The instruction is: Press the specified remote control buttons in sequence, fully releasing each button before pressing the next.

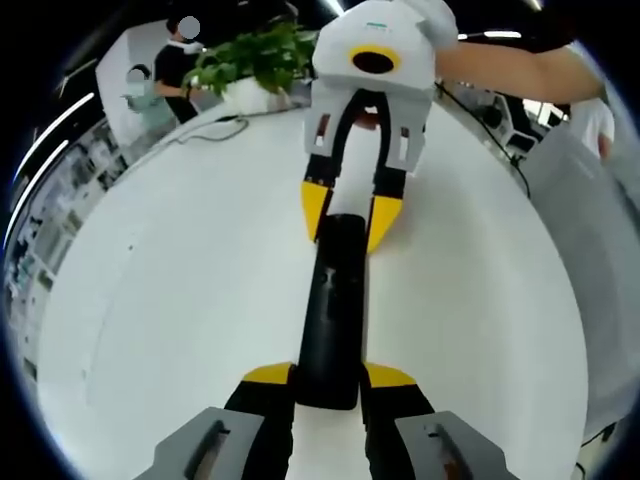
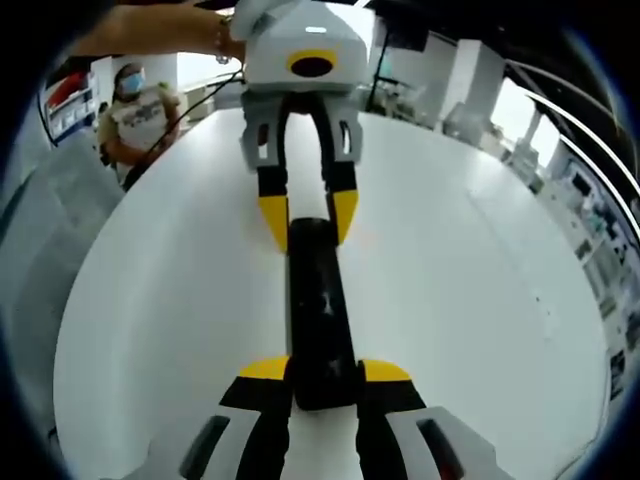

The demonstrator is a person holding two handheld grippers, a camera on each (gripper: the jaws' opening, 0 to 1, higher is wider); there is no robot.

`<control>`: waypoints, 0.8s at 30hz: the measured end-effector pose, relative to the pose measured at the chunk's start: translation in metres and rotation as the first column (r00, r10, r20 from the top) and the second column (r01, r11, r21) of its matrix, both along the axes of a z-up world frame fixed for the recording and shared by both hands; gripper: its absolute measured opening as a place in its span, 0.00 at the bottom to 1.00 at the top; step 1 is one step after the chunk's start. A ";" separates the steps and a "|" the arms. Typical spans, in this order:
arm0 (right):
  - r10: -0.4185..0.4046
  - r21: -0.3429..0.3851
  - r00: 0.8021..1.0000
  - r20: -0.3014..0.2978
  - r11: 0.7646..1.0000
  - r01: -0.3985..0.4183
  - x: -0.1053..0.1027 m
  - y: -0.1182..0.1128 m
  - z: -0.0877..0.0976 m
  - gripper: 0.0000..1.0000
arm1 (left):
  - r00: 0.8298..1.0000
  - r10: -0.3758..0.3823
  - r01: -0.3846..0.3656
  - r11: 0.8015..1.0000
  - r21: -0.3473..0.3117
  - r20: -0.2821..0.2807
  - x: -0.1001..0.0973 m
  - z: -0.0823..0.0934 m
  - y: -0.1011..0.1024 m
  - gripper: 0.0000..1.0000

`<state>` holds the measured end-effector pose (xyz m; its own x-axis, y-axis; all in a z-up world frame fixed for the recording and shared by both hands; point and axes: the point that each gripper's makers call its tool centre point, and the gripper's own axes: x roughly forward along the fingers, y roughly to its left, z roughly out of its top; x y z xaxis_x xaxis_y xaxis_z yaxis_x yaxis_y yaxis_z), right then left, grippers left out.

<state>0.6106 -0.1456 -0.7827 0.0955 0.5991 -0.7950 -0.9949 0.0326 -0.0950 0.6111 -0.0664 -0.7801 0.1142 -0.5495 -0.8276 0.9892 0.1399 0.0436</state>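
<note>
Remote control (image 1: 333, 300): it is long and black, and it lies flat near the middle of a big white table (image 1: 170, 290). Each of its 2 ends sits between a pair of yellow-tipped jaws.

In the left gripper view, the left gripper (image 1: 328, 378) comes up from the bottom. Its 2 yellow tips sit right at the sides of the near end of the remote, pinching it. At the far end, the right gripper (image 1: 349, 215) points back this way. Its 2 yellow tips close in on the far end of the remote.

In the right gripper view, the same thing shows from the other side. The right gripper (image 2: 324, 372) holds the near end of the remote control (image 2: 320, 310) between its yellow tips. The left gripper (image 2: 308, 217) sits at the far end with its tips tight on both sides. A bare arm (image 2: 150, 30) reaches in behind it.

The table (image 2: 480, 280) has lots of bare white room on both sides of the remote. The remote is well away from every edge. The table's edge curves round far off.

Past the far edge in the left gripper view stands a green plant (image 1: 255, 55) in a white pot, with a dark cable (image 1: 220, 128) lying on the table near it. A person (image 1: 178, 75) stands behind the plant. In the right gripper view another person (image 2: 135, 115) stands past the table's edge.
</note>
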 end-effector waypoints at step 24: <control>-0.014 0.003 1.000 -0.004 1.000 0.014 0.000 -0.003 0.000 0.27 | 0.998 0.019 -0.016 0.999 -0.052 0.055 0.002 0.003 0.001 0.30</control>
<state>0.6105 -0.1486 -0.7823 0.1009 0.6000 -0.7936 -0.9948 0.0472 -0.0907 0.6127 -0.0658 -0.7775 0.1697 -0.5883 -0.7906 0.9827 0.1609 0.0911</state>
